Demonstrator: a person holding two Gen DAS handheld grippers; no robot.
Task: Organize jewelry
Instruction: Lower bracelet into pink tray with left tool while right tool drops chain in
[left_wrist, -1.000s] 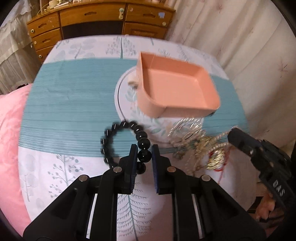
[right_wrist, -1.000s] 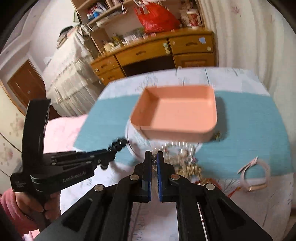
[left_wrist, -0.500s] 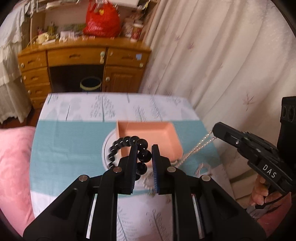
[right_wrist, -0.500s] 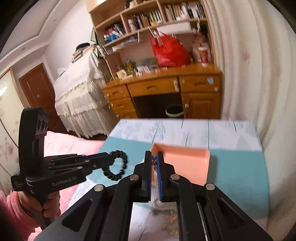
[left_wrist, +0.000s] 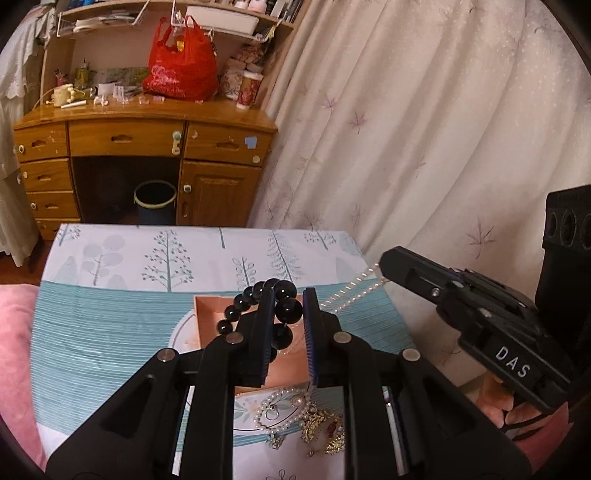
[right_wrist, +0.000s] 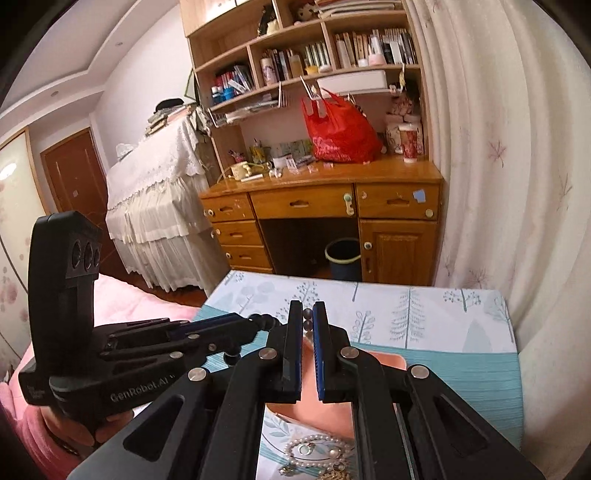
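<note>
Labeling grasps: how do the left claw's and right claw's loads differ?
The left claw grips a black bead bracelet: large dark beads in a loop. The right claw pinches a pearl strand: tiny pale beads trailing in a line. Both hang above the pink tray.

Left tongs (left_wrist: 286, 306) hide much of the pink tray (left_wrist: 210, 314)

Patterned tablecloth (left_wrist: 110, 332) carries pink tray (left_wrist: 210, 314) and, seemingly, loose jewelry (left_wrist: 295, 417).
</note>
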